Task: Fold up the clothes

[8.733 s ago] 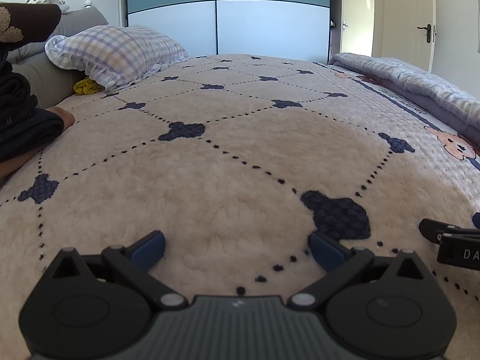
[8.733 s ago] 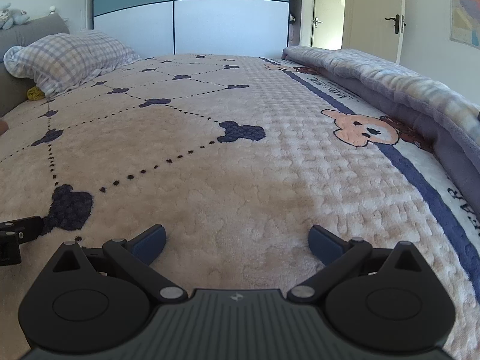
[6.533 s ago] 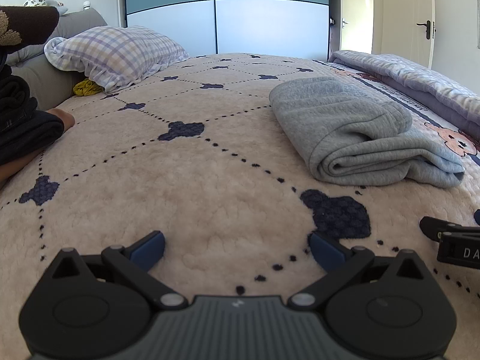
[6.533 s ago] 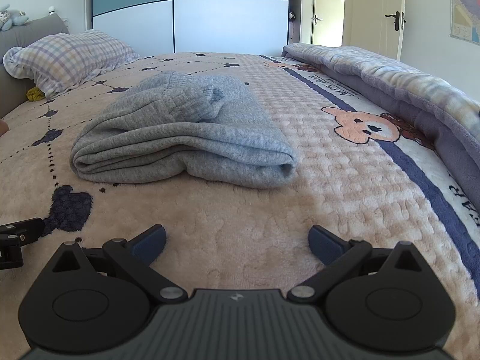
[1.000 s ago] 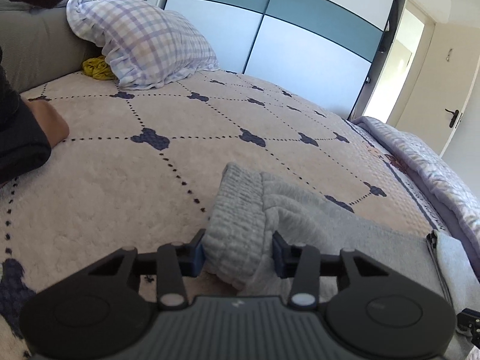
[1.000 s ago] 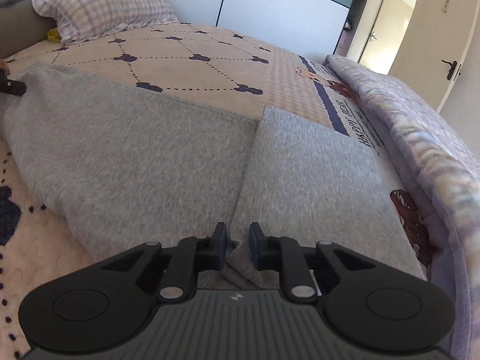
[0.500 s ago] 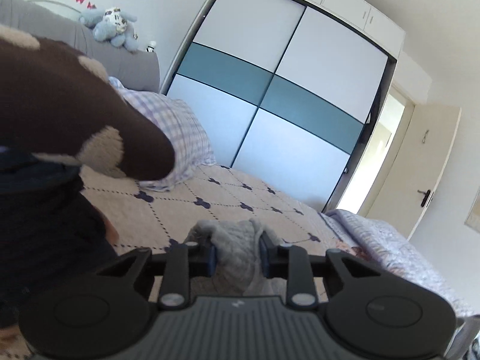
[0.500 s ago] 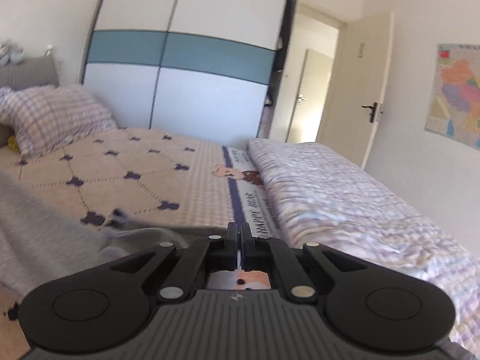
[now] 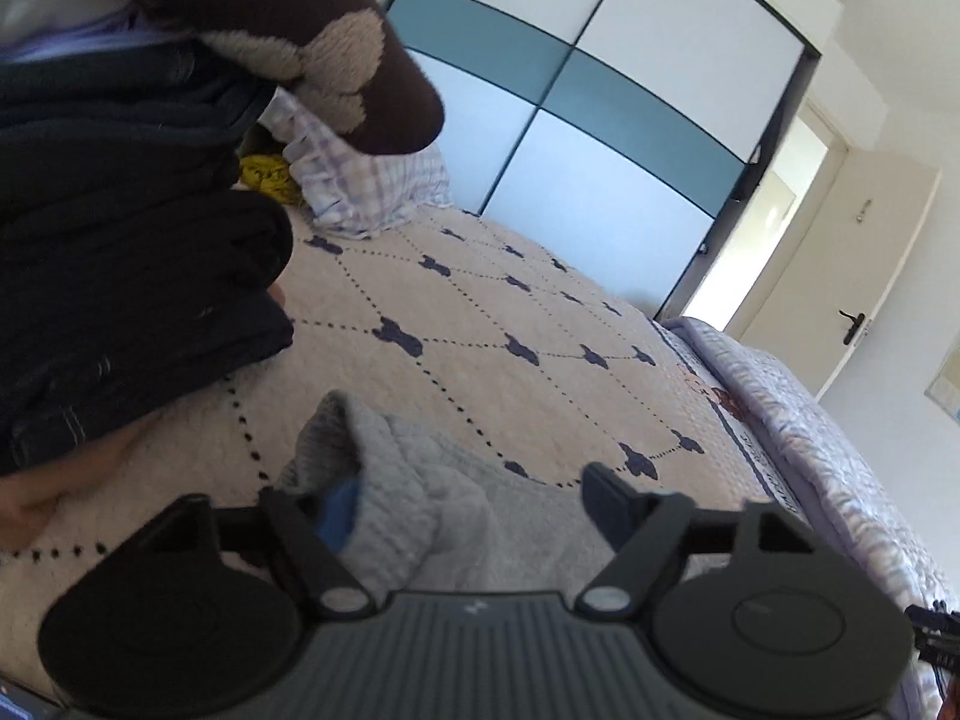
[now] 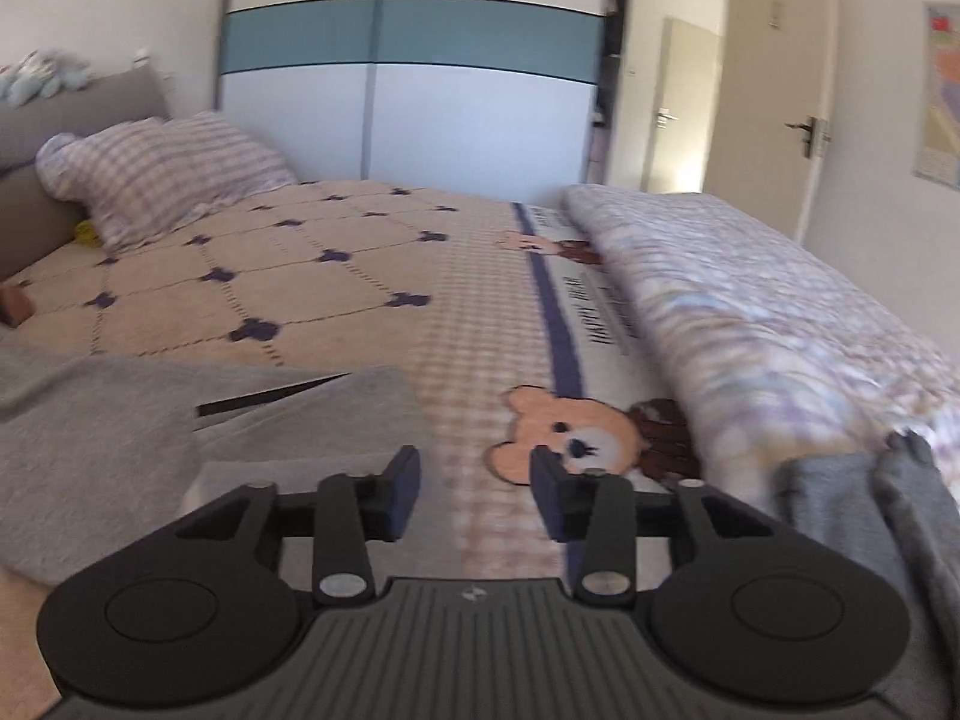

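Left wrist view: your left gripper [image 9: 465,495] is opening, its fingers spread, the grey garment [image 9: 408,480] lying loose between them on the bed [image 9: 480,312]. Your right gripper [image 10: 474,495] is opening on nothing, the garment to its left.

Ahead of my left gripper [image 9: 474,498] the bedspread [image 9: 480,330] lies bare to the wardrobe [image 9: 600,138], so I can pass there. On its left a stack of dark clothes [image 9: 120,276] crowds in close, with a pillow [image 9: 372,180] behind. By my right gripper [image 10: 474,492] a rolled quilt [image 10: 750,312] walls off the right side; the grey garment [image 10: 90,450] lies low at left.
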`<state>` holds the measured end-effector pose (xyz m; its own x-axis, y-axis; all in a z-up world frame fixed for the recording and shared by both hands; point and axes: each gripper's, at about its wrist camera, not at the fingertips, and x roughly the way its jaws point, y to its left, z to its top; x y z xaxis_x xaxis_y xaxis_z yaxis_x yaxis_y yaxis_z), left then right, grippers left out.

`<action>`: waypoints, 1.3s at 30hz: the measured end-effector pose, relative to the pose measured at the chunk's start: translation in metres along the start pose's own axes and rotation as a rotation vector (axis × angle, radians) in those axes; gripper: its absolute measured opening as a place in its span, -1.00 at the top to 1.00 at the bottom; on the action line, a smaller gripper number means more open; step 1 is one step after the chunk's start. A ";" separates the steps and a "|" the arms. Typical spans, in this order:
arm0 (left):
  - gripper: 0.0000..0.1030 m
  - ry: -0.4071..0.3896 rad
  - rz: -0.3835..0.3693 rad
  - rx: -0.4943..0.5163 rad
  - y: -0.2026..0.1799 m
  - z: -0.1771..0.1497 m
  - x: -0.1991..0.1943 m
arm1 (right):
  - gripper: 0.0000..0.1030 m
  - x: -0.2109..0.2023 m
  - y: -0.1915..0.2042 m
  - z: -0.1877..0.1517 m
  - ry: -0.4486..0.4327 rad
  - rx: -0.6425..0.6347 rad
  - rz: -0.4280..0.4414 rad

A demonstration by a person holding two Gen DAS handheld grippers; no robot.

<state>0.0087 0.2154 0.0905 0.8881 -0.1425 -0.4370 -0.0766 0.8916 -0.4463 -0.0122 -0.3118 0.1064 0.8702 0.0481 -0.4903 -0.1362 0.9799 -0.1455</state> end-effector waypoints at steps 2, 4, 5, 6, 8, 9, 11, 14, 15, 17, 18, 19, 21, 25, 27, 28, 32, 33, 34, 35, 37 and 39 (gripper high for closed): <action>-0.85 0.005 0.060 0.018 0.000 -0.003 0.011 | -0.23 0.006 0.039 0.005 0.009 -0.132 0.081; -0.92 0.017 0.119 0.008 0.004 -0.007 0.024 | -0.39 0.011 0.075 0.007 0.020 -0.243 0.146; -0.92 0.026 0.146 -0.011 0.007 -0.008 0.032 | -0.44 0.015 0.091 0.006 0.031 -0.289 0.172; -0.93 0.035 0.172 -0.027 0.010 -0.009 0.039 | -0.51 0.022 0.103 0.004 0.051 -0.327 0.186; -0.93 0.042 0.207 -0.029 0.010 -0.015 0.049 | -0.51 0.044 0.120 -0.005 0.120 -0.395 0.173; -0.93 0.036 0.229 -0.017 0.010 -0.017 0.052 | -0.47 0.056 0.125 -0.011 0.157 -0.423 0.142; -0.50 0.028 0.281 0.002 0.011 -0.020 0.056 | -0.24 0.075 0.125 -0.019 0.209 -0.440 0.089; 0.12 0.032 0.337 0.027 0.017 -0.019 0.059 | 0.41 0.079 0.100 -0.012 0.236 -0.295 0.097; 0.16 0.023 0.320 0.008 0.019 -0.017 0.055 | 0.57 0.076 0.093 -0.009 0.225 -0.270 0.084; 0.73 0.006 0.284 -0.026 0.022 -0.012 0.048 | 0.73 0.066 0.085 0.000 0.170 -0.292 -0.029; 0.80 -0.005 0.255 -0.023 0.019 -0.007 0.045 | 0.75 0.060 0.076 0.008 0.137 -0.274 -0.066; 0.82 -0.021 0.235 -0.020 0.014 0.000 0.042 | 0.76 0.051 0.063 0.019 0.106 -0.226 -0.084; 0.83 -0.052 0.188 -0.007 0.005 0.017 0.034 | 0.76 0.033 0.028 0.043 0.029 -0.127 -0.161; 0.83 -0.112 0.083 0.049 -0.013 0.040 0.007 | 0.76 -0.003 -0.056 0.073 -0.081 0.141 -0.284; 0.82 -0.130 0.047 0.075 -0.013 0.034 -0.009 | 0.74 -0.015 -0.100 0.070 -0.104 0.305 -0.308; 0.81 -0.129 0.034 0.081 -0.010 0.028 -0.015 | 0.73 -0.016 -0.116 0.062 -0.098 0.370 -0.331; 0.75 0.033 0.022 0.042 0.018 -0.019 -0.005 | 0.62 0.013 -0.158 0.011 0.081 0.501 -0.354; 0.72 0.070 0.030 0.043 0.024 -0.031 -0.002 | 0.59 0.020 -0.157 -0.002 0.117 0.485 -0.363; 0.56 0.100 0.035 0.041 0.030 -0.041 -0.001 | 0.59 0.022 -0.154 -0.013 0.123 0.459 -0.363; 0.48 0.089 0.021 0.023 0.032 -0.041 -0.007 | 0.59 0.022 -0.148 -0.022 0.114 0.438 -0.348; 0.21 0.062 0.018 0.002 0.033 -0.035 -0.017 | 0.38 0.022 -0.138 -0.029 0.101 0.419 -0.312; -0.07 0.036 0.034 0.030 0.027 -0.021 -0.020 | 0.25 0.023 -0.126 -0.028 0.080 0.373 -0.289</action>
<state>-0.0208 0.2331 0.0713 0.8684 -0.1263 -0.4795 -0.0928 0.9085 -0.4073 0.0115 -0.4393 0.0898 0.8060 -0.2370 -0.5424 0.2981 0.9542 0.0260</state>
